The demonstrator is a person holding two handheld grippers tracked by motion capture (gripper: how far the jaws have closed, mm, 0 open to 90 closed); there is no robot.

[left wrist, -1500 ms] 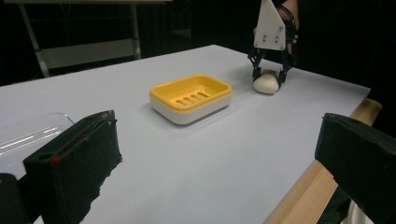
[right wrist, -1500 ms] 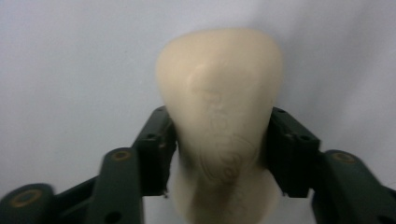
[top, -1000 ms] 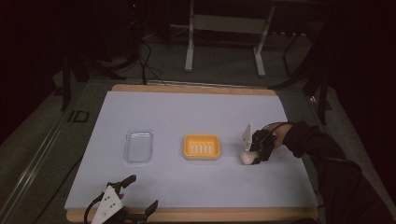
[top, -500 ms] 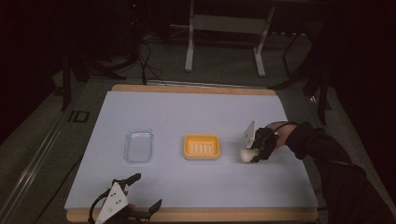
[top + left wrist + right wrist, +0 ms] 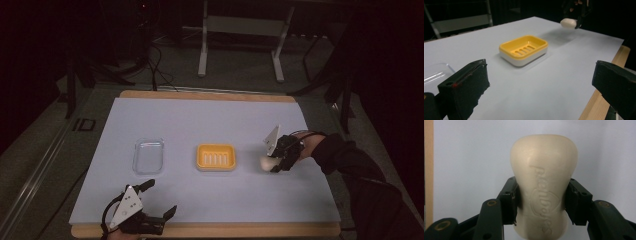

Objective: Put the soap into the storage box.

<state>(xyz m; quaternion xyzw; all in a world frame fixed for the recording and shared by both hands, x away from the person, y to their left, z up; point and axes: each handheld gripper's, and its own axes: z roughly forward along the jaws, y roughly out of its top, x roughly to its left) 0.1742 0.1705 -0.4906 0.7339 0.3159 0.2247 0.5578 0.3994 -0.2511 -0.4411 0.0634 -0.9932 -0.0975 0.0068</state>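
A cream bar of soap with embossed lettering is clamped between the jaws of my right gripper. In the high view that right gripper holds the soap just above the white mat, to the right of the yellow soap dish. My left gripper rests open at the near left edge of the table, nothing between its jaws. In the left gripper view the soap dish stands ahead, with the soap held beyond it.
A clear plastic lid or tray lies left of the dish. The white mat covers a wooden table. A metal stand and cables are on the floor beyond the far edge.
My right gripper has lifted the soap slightly and shifted a little. My left gripper has barely moved at the near edge.
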